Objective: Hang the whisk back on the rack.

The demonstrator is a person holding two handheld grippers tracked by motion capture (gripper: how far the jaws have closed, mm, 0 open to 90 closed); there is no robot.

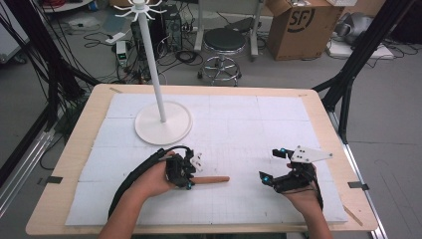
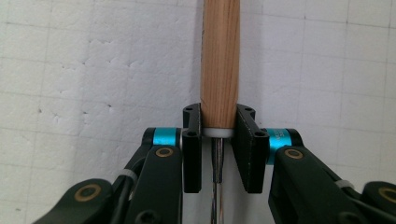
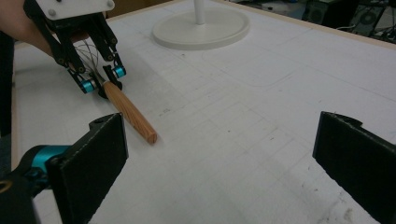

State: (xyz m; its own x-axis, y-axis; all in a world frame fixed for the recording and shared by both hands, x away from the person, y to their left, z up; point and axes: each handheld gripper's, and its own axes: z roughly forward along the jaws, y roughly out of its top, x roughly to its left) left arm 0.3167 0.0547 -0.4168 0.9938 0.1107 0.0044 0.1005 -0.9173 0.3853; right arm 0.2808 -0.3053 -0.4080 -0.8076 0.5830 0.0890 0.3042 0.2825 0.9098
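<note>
A whisk with a wooden handle (image 1: 214,179) (image 2: 220,65) (image 3: 130,112) lies on the white gridded mat, its handle pointing right. My left gripper (image 1: 188,178) (image 2: 219,116) (image 3: 100,79) is shut on the handle's end by the white collar, where the metal wires start. The wire loops are mostly hidden behind that gripper and hand. My right gripper (image 1: 269,164) (image 3: 224,154) is held wide open at the front right, a little beyond the handle's free tip, with nothing between its jaws.
A white stand (image 1: 163,124) (image 3: 201,28) with a round base and a tall pole topped by hooks rises at the back left of the mat. On the floor beyond the table are a stool (image 1: 224,42), a cardboard box (image 1: 303,27) and cables.
</note>
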